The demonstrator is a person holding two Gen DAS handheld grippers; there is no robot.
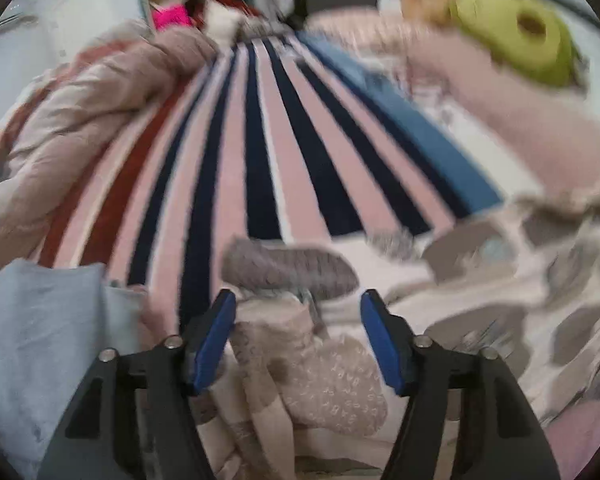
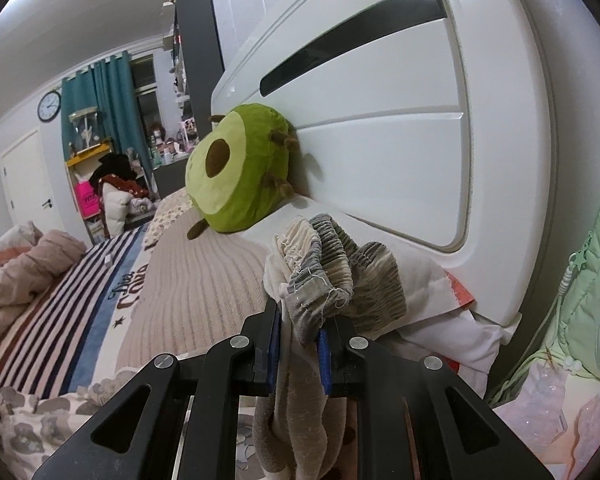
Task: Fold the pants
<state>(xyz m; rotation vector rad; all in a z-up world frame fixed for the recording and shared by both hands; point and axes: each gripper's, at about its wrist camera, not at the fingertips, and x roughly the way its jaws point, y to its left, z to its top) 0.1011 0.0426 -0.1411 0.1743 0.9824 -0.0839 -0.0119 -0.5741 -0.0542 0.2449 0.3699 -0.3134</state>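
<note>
So the pants (image 2: 332, 264) are still bunched up, nowhere near folded. My right gripper (image 2: 300, 344) is clamped on the gathered waistband and holds it up off the bed, legs dangling below. In the left wrist view, the left gripper (image 1: 298, 340) has its jaws apart over a crumpled bit of the same fabric, not pinching it as far as I can see. Striped blanket (image 1: 260, 140) runs off at 12 o'clock, avocado plush (image 2: 236, 172) at 10 o'clock from the waistband. All folds still to do.
</note>
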